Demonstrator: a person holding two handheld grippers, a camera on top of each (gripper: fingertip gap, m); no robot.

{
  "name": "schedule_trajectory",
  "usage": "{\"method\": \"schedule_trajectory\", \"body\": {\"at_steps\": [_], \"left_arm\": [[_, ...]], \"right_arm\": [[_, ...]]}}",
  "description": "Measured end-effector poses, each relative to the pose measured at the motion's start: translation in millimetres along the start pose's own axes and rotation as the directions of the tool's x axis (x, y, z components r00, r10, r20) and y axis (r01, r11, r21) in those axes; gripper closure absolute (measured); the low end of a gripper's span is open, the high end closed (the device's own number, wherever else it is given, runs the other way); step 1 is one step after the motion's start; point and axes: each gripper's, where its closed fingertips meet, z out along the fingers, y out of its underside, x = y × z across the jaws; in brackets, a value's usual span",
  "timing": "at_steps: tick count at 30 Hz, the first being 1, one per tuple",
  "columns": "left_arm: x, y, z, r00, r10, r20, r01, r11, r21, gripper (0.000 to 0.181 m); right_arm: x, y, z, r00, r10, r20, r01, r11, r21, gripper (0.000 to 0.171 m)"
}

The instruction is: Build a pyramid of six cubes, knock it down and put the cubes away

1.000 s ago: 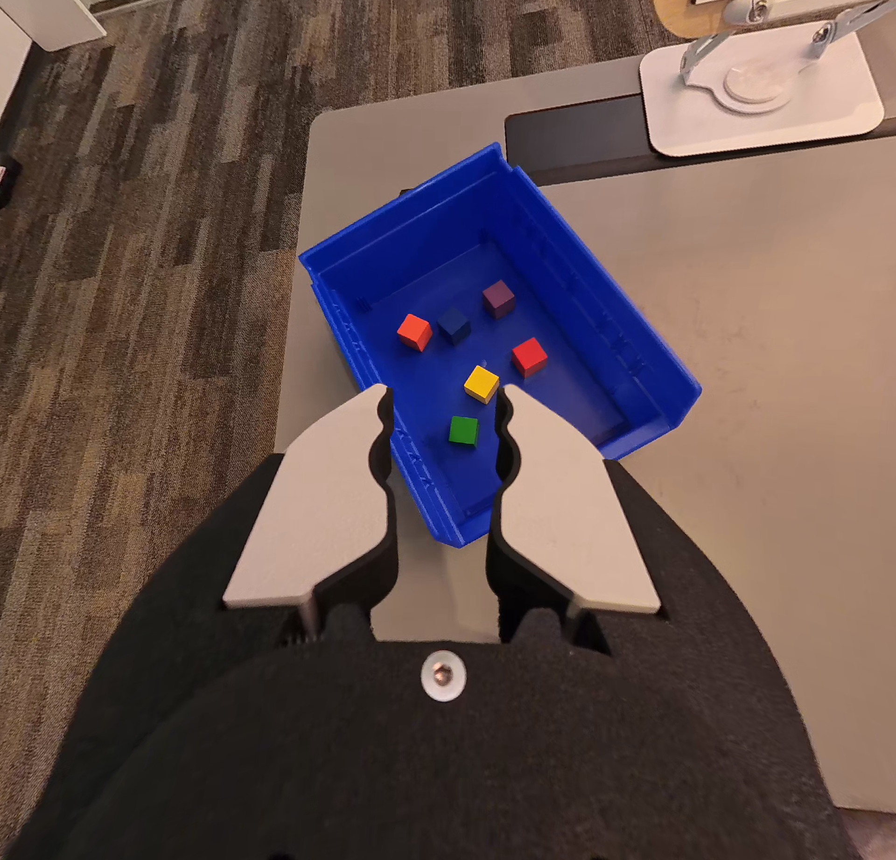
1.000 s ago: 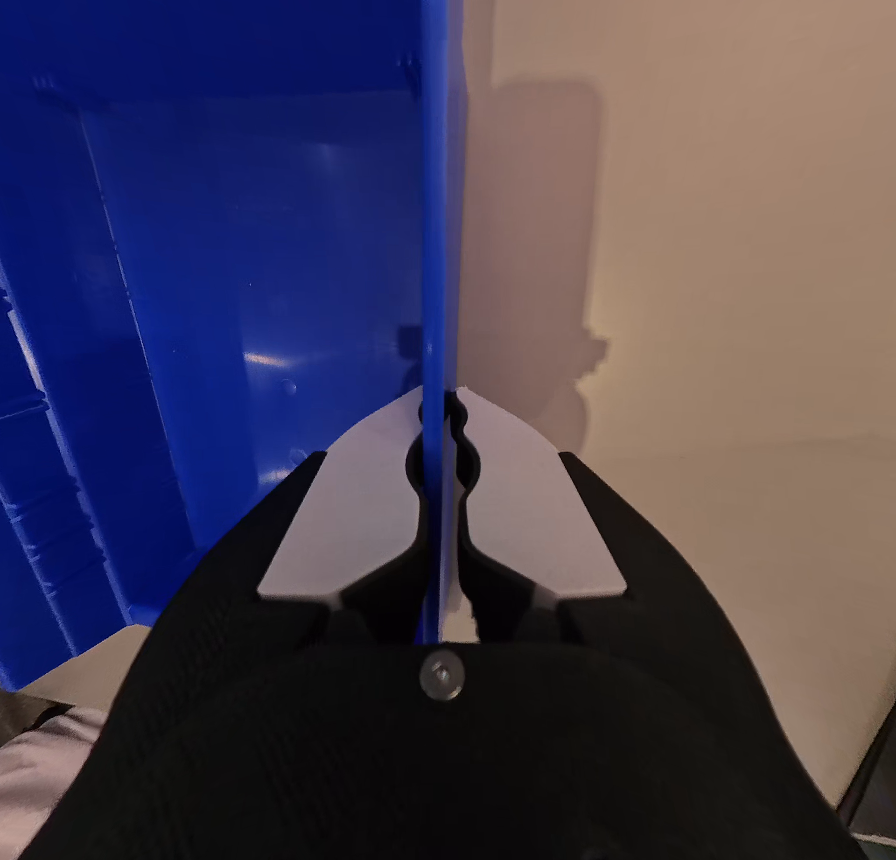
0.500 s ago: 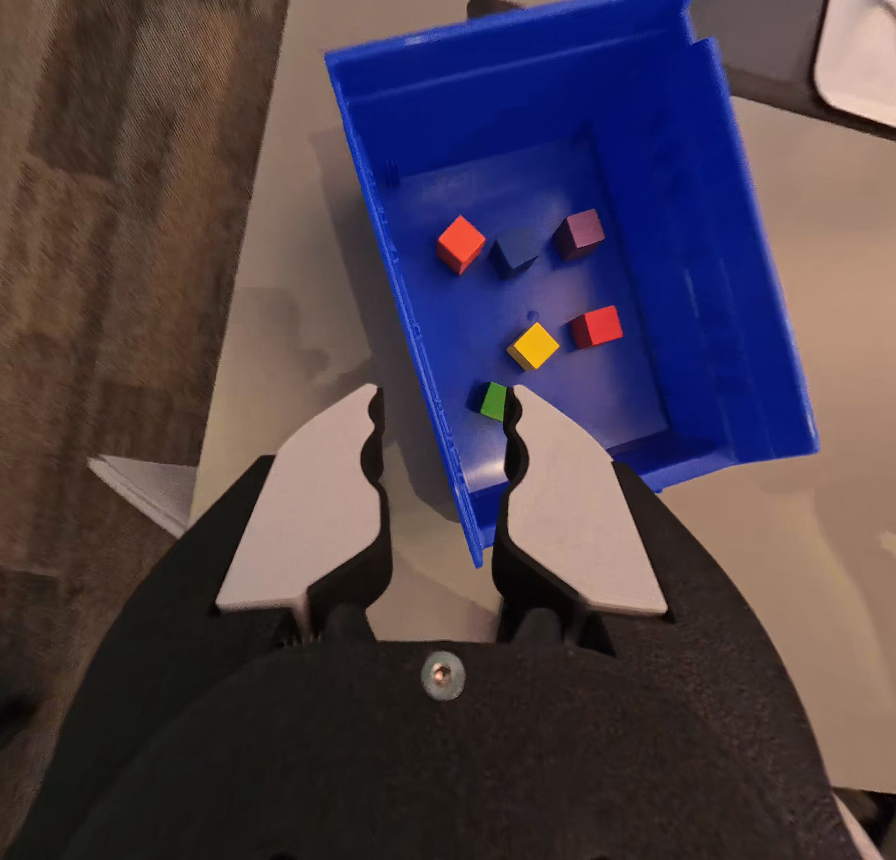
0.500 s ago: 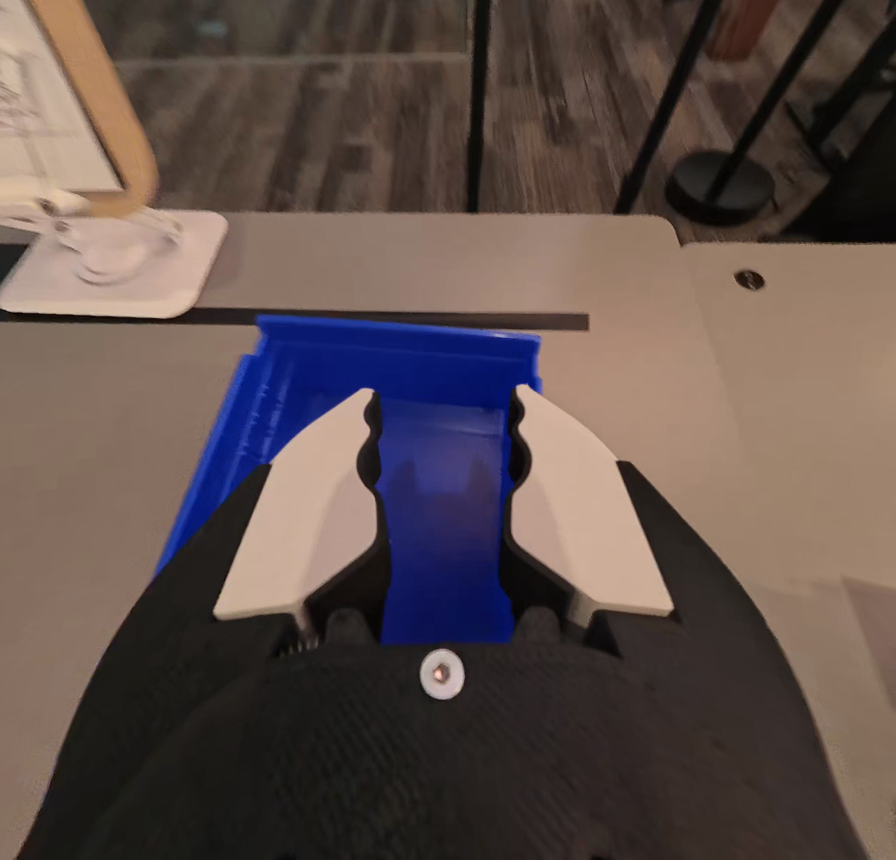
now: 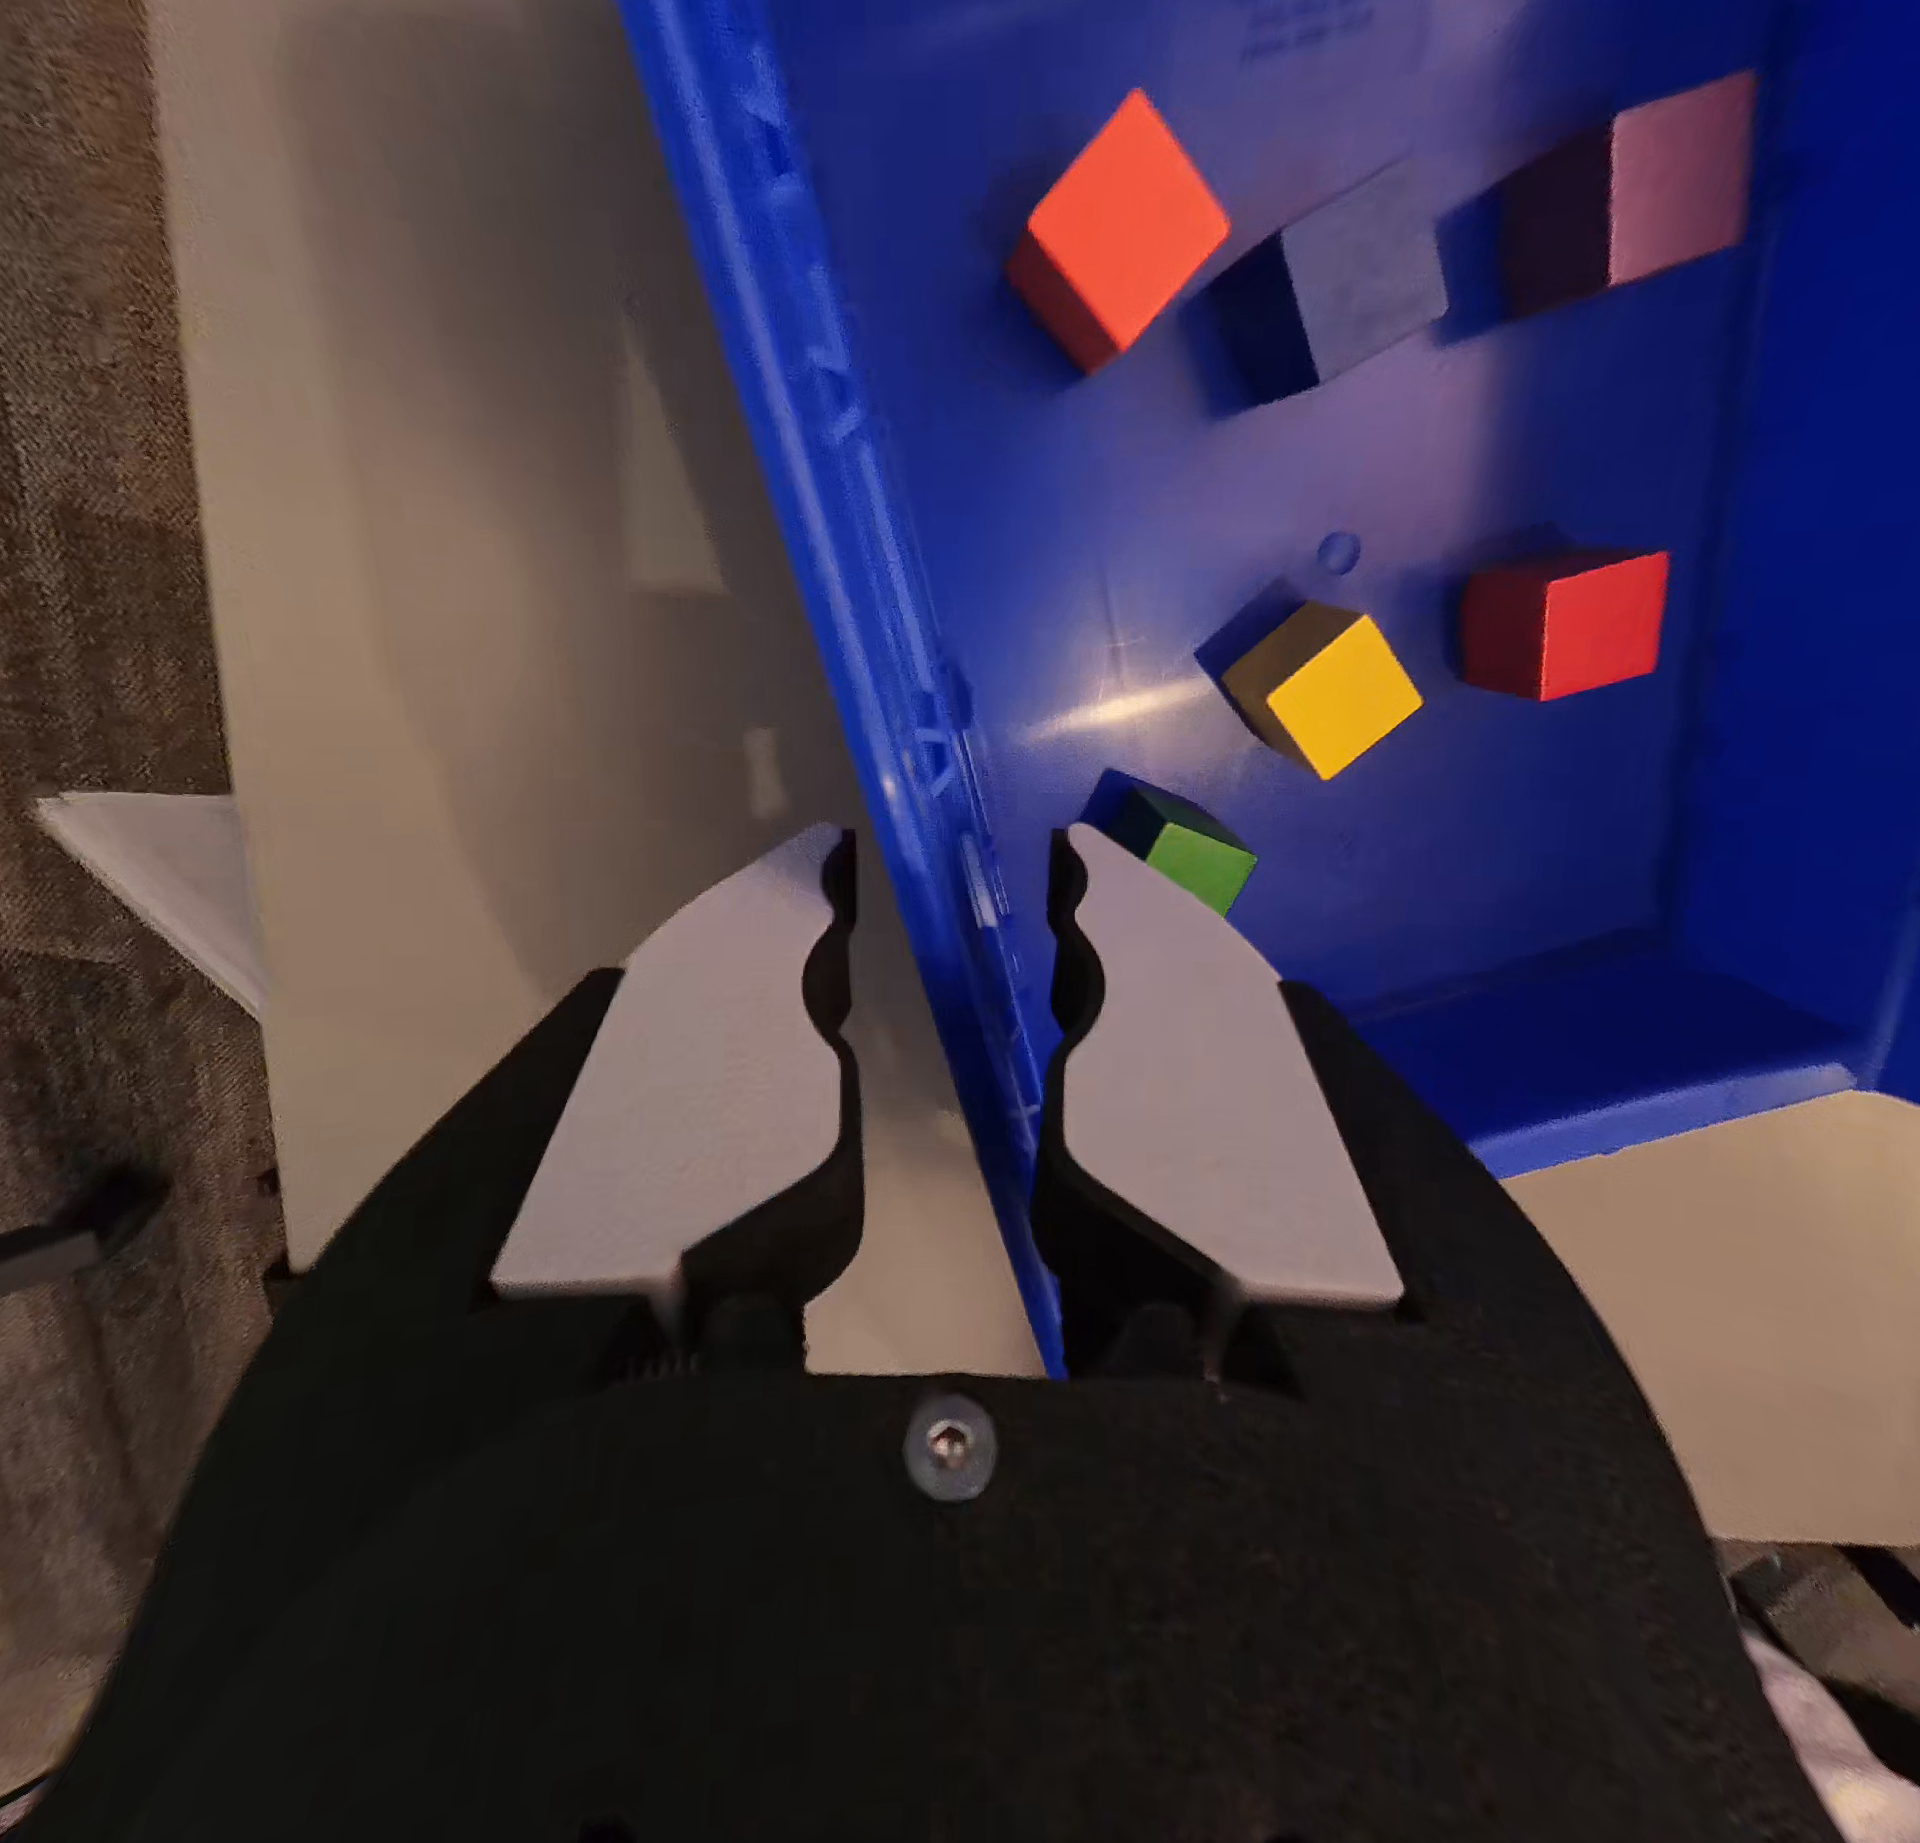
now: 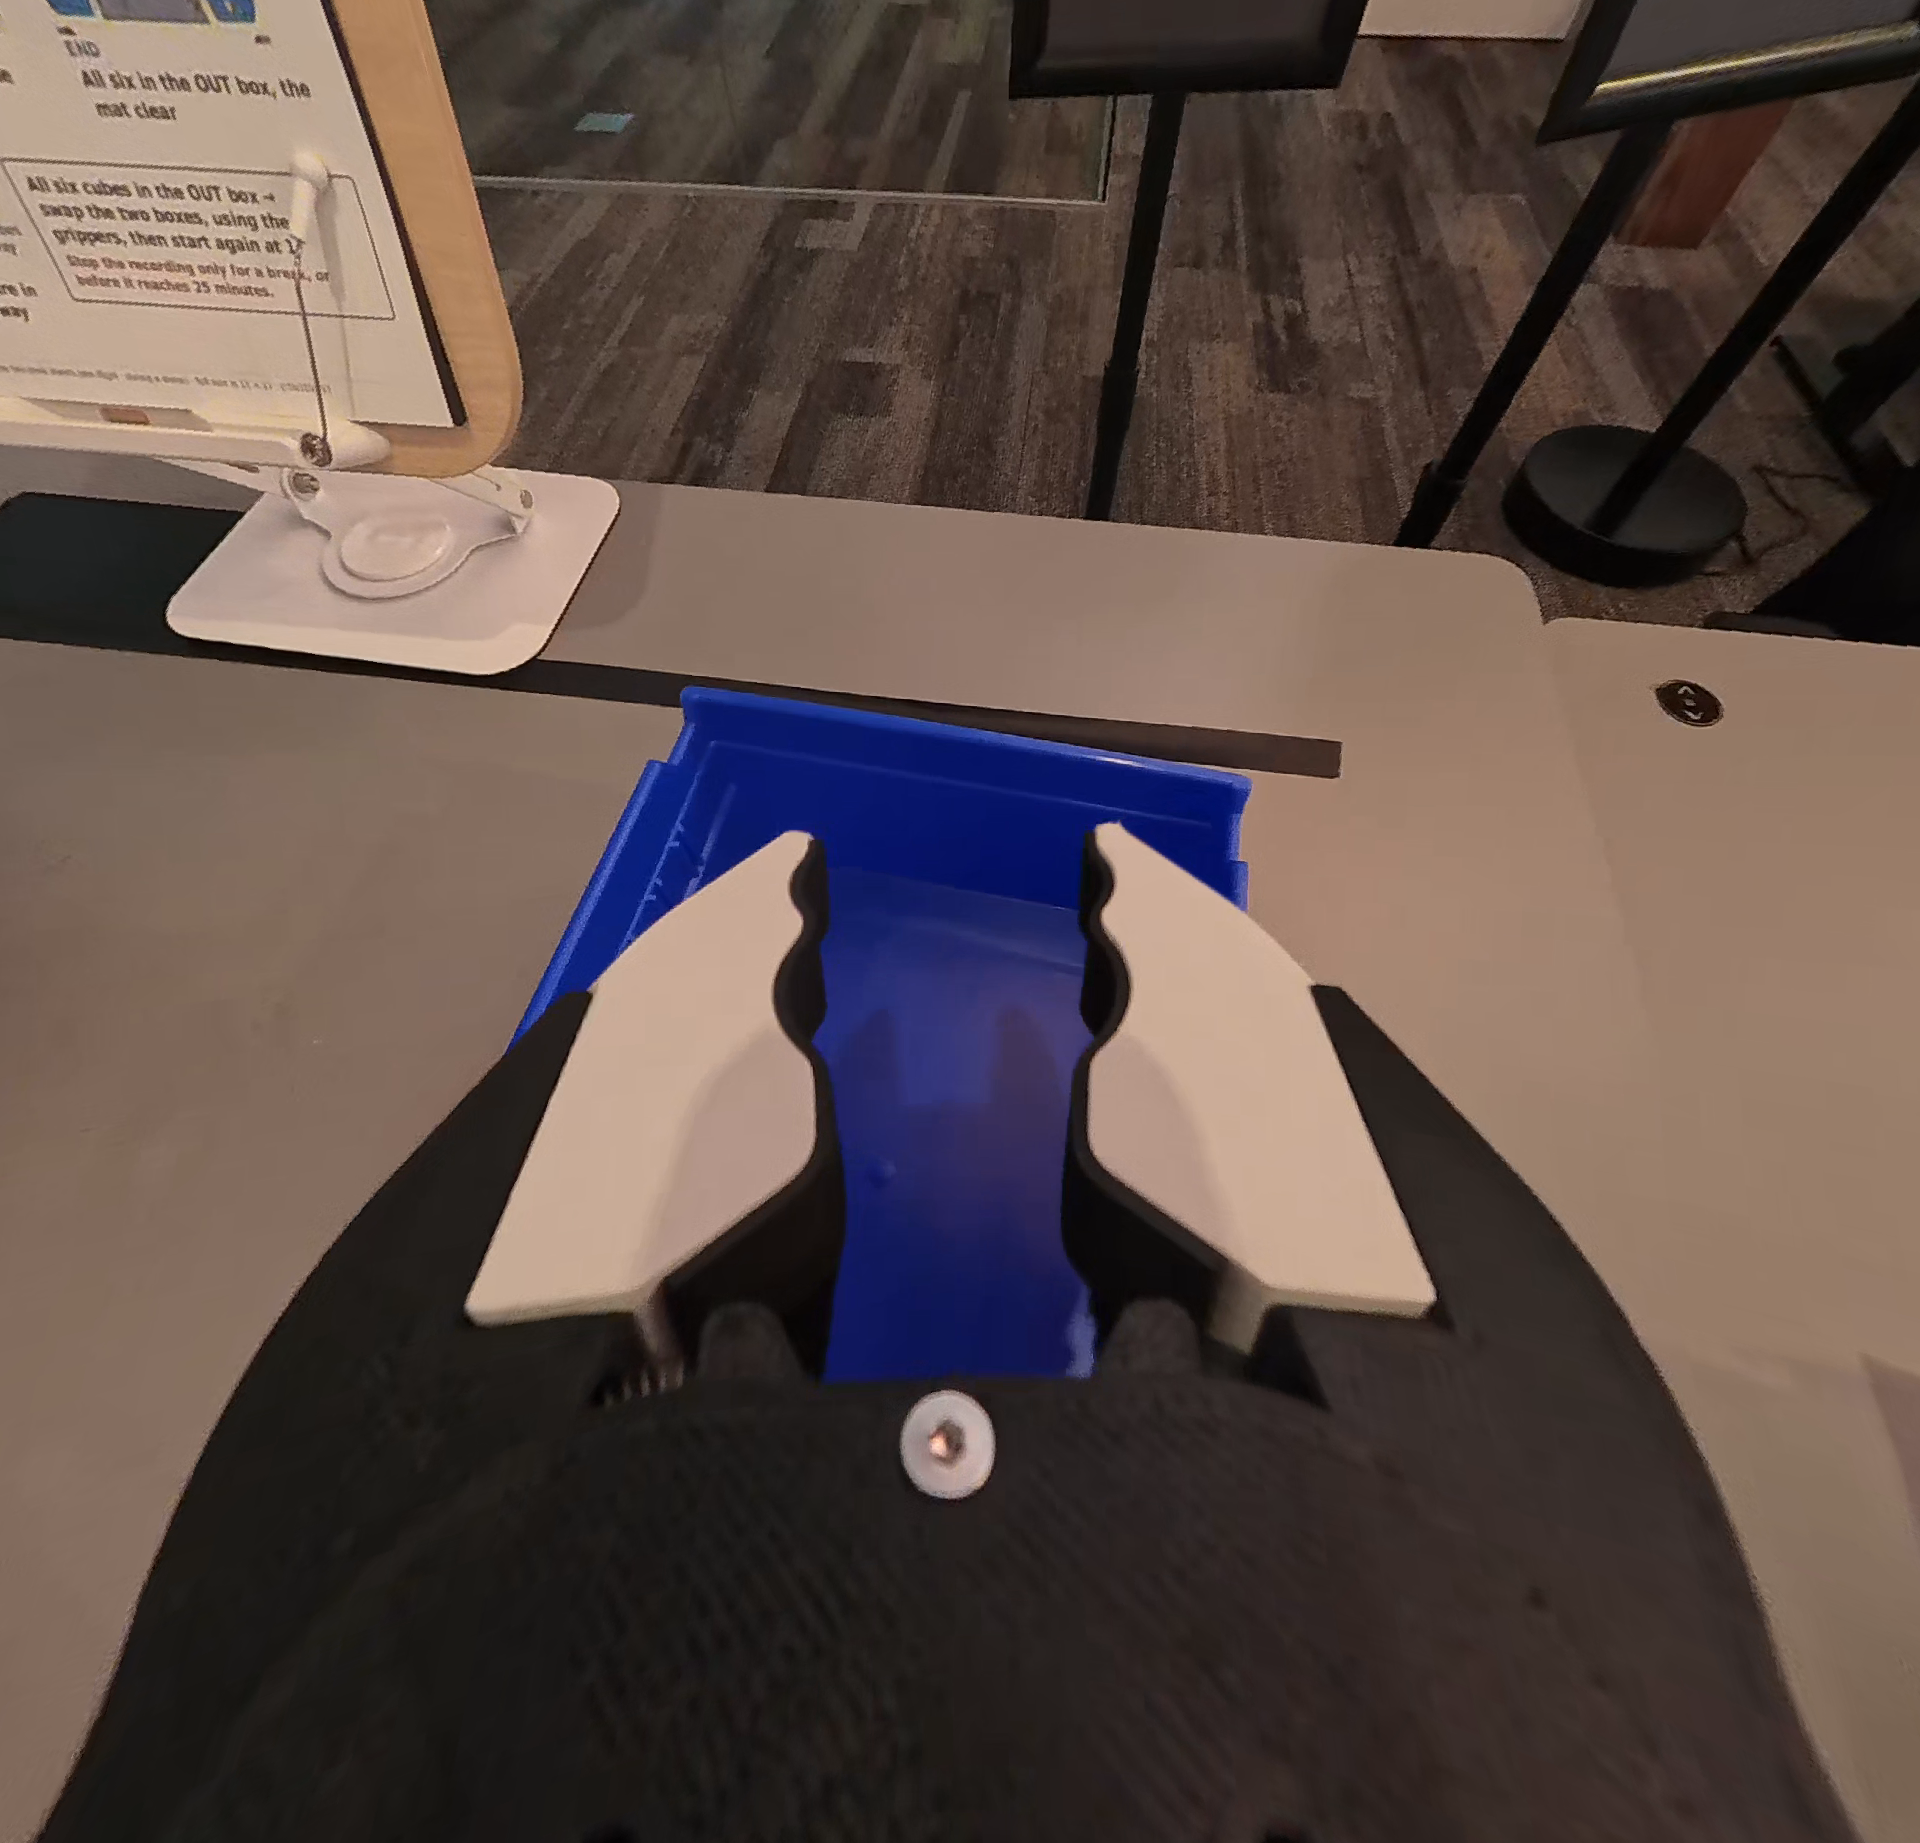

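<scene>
In the left wrist view a blue bin (image 5: pixel 831 443) holds several cubes: orange (image 5: pixel 1127 224), dark blue (image 5: pixel 1340 281), purple (image 5: pixel 1652 183), red (image 5: pixel 1579 624), yellow (image 5: pixel 1335 692) and green (image 5: pixel 1195 863). My left gripper (image 5: pixel 951 843) straddles this bin's left wall, one finger outside and one inside beside the green cube. There is a gap at the outer pad, so the wall is not clamped. In the right wrist view my right gripper (image 6: pixel 951 843) is open and hovers over a second blue bin (image 6: pixel 966 744), whose visible floor is bare.
A sign board on a white base (image 6: pixel 395 567) stands at the table's back left. A black strip (image 6: pixel 1143 733) runs behind the bin. Black floor stands (image 6: pixel 1621 505) are beyond the table. The table's left edge and carpet (image 5: pixel 83 443) lie close to the left gripper. Some 80 centimeters of space lies between my two pairs of fingers.
My left gripper came down close onto the cube bin's left wall and its jaws narrowed. My right gripper let go of the other bin's wall, opened and drew back above that bin.
</scene>
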Motion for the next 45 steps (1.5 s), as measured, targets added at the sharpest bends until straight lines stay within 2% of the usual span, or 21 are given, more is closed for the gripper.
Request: {"method": "schedule_trajectory", "body": {"at_steps": [2, 12, 21, 25, 38, 41, 45], "left_arm": [[1, -1, 6, 0.999, 0.036, 0.013, -0.035, 0.999, -0.018, 0.173], [18, -25, 11, 0.961, 0.270, 0.051, -0.271, 0.962, 0.016, 0.171], [46, -51, 18, 0.878, 0.478, 0.032, -0.479, 0.876, 0.064, 0.171], [50, -59, 20, 0.869, 0.495, 0.020, -0.494, 0.864, 0.099, 0.172], [45, -55, 17, 0.878, 0.479, 0.000, -0.475, 0.871, 0.124, 0.172], [49, -63, 0, 0.897, 0.442, -0.013, -0.428, 0.877, 0.219, 0.161], [50, -68, -56, 0.911, 0.412, 0.026, -0.386, 0.829, 0.405, 0.155]], "right_arm": [[-3, 0, 1, 1.000, -0.009, 0.009, 0.009, 1.000, -0.003, 0.123], [-21, 14, 19, 0.995, -0.094, 0.037, 0.097, 0.992, -0.080, 0.126], [-37, 28, 39, 0.985, -0.168, 0.049, 0.174, 0.973, -0.153, 0.128], [-47, 33, 47, 0.975, -0.214, 0.061, 0.222, 0.958, -0.182, 0.128], [-56, 51, 62, 0.963, -0.256, 0.086, 0.269, 0.928, -0.258, 0.127], [-56, 51, 62, 0.961, -0.263, 0.083, 0.276, 0.926, -0.257, 0.127], [-55, 43, 57, 0.958, -0.278, 0.065, 0.286, 0.932, -0.224, 0.126]]}}
